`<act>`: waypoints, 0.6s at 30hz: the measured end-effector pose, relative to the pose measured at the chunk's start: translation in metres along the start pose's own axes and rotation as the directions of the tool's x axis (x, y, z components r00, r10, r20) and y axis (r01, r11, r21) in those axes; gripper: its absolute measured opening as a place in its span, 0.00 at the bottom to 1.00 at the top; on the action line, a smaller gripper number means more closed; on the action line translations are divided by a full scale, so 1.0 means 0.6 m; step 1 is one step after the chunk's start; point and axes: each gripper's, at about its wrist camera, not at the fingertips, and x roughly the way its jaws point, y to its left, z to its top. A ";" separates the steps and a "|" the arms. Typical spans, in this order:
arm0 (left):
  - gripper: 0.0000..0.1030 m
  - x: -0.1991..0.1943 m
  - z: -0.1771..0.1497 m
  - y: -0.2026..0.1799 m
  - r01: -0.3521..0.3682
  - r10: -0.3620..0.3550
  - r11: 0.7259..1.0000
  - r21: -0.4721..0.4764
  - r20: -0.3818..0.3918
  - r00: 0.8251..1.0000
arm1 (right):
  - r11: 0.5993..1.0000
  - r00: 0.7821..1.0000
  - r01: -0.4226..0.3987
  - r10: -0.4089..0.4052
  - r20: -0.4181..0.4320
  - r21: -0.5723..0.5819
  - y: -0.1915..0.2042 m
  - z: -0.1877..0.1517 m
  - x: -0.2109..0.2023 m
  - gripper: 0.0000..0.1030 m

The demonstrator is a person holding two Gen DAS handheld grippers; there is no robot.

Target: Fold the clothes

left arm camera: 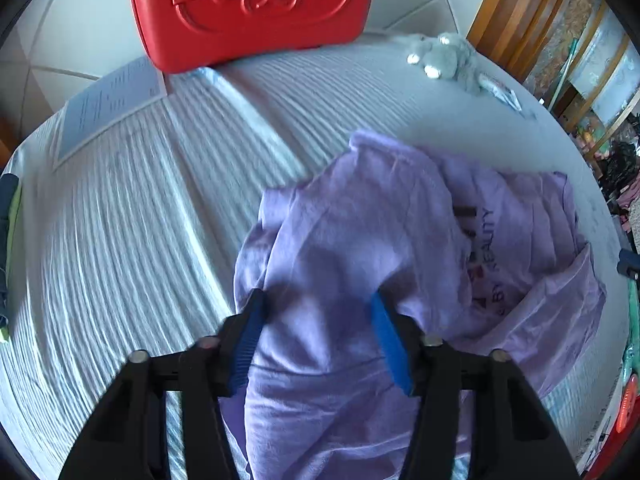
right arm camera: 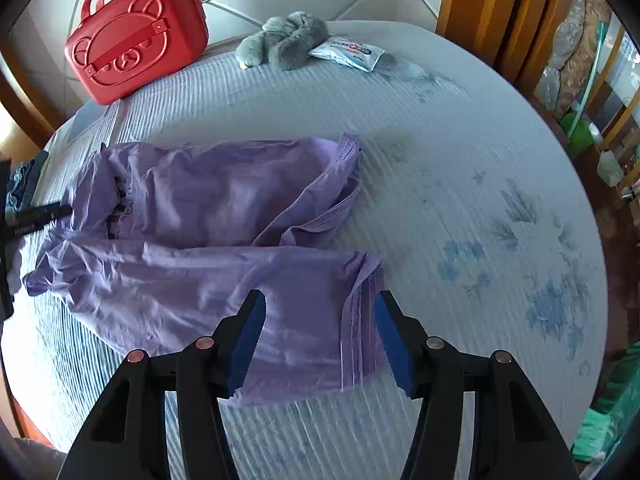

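- The left tool [left arm camera: 318,320] hangs low over a bed, its blue-padded jaws spread wide with lilac cloth lying between them; nothing is pinched.
- The right tool [right arm camera: 320,320] is likewise spread open, straddling the hemmed edge of the same garment at the 6 o'clock side of its view.
- The lilac T-shirt [right arm camera: 192,240] lies rumpled and partly doubled over on the bed, stretching from the right tool toward 9 o'clock; its ribbed neck or sleeve opening curls up near the centre of that view.
- In the left wrist view the T-shirt [left arm camera: 360,248] fills the lower centre and runs toward 3 o'clock, with dark printed lettering partly hidden in a fold.
- The bed sheet [right arm camera: 460,160], pale with fine ribbed stripes, carries a faded blue floral print toward 3 o'clock in the right wrist view.
- A dark item, too cropped to identify, sits at the 9 o'clock edge of the right wrist view, just beside the shirt.
- A printed sheet of paper [left arm camera: 112,108] lies flat on the bed toward 10 o'clock in the left wrist view.
- A grey plush toy [right arm camera: 284,42] rests at 12 o'clock near the far edge of the bed, touching a white packet [right arm camera: 348,52] with red and blue print.
- A red hard case [right arm camera: 138,44] embossed with a bear face stands farthest back at 11 o'clock, against a white tiled wall.
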 end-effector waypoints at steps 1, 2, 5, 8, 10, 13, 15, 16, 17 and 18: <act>0.19 0.000 -0.002 0.000 0.004 -0.004 1.000 -0.001 -0.002 1.000 | 1.000 1.000 -0.004 0.004 -0.004 0.002 -0.003 0.003 0.005 0.55; 0.15 0.000 -0.005 0.001 0.008 -0.008 1.000 -0.005 -0.003 1.000 | 1.000 1.000 -0.001 0.001 -0.007 0.002 -0.007 0.006 0.012 0.55; 0.10 0.004 -0.012 0.003 -0.004 0.004 1.000 -0.016 -0.017 1.000 | 0.999 0.998 0.047 -0.047 -0.029 0.006 -0.022 0.016 0.047 0.55; 0.09 0.005 -0.015 0.006 -0.009 0.008 0.999 -0.037 -0.017 1.000 | 0.998 0.997 0.056 -0.055 -0.058 0.011 -0.028 0.021 0.077 0.54; 0.09 0.005 -0.017 0.008 -0.012 0.011 0.999 -0.051 -0.016 1.000 | 0.999 0.997 0.048 -0.047 -0.064 0.007 -0.026 0.021 0.087 0.54; 0.05 0.007 -0.014 0.012 -0.026 0.026 0.998 -0.059 -0.010 1.000 | 0.998 0.994 0.056 -0.057 -0.093 -0.011 -0.017 0.017 0.101 0.30; 0.03 -0.005 -0.014 0.011 -0.032 0.032 0.998 -0.051 0.005 0.999 | 0.995 0.990 0.087 -0.092 -0.107 -0.048 -0.007 0.012 0.109 0.04; 0.03 -0.019 -0.015 0.012 -0.031 0.032 0.998 -0.051 0.021 0.999 | 0.992 0.988 0.101 -0.108 -0.108 -0.070 -0.002 0.011 0.107 0.02; 0.03 -0.034 -0.015 0.013 -0.030 0.031 0.998 -0.050 0.037 0.999 | 0.990 0.987 0.113 -0.123 -0.108 -0.089 0.003 0.010 0.105 0.02; 0.03 -0.048 -0.016 0.014 -0.028 0.031 0.998 -0.050 0.052 0.998 | 0.990 0.988 0.114 -0.121 -0.097 -0.079 0.003 0.009 0.095 0.02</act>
